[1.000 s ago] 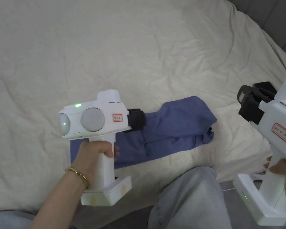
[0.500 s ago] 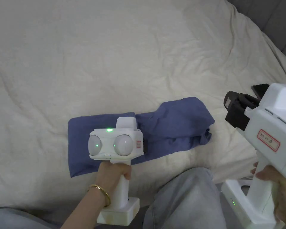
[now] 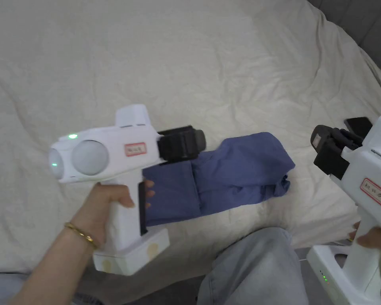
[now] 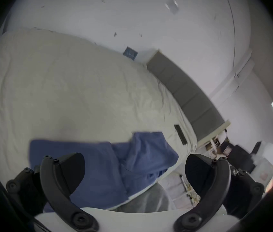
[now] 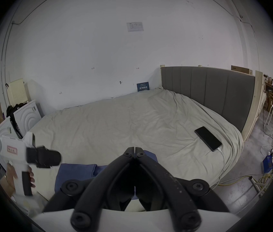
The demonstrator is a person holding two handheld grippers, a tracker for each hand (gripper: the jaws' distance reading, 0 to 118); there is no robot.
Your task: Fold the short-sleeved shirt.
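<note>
While the folded blue shirt lies near the bed's front edge, my left gripper hangs above it, jaws apart; my right gripper, jaws together, seemingly holds nothing.

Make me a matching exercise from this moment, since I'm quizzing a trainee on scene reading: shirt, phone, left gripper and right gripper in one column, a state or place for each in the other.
Things:
1. shirt
2. phone
3. left gripper
4. right gripper

States or places:
A. jaws closed together, holding nothing
B. dark, lying on the bed near the headboard, cable plugged in
C. blue, folded, lying on the bed near its front edge
D. jaws spread wide, above the shirt, holding nothing

Pairs: 1-C, 2-B, 3-D, 4-A
</note>
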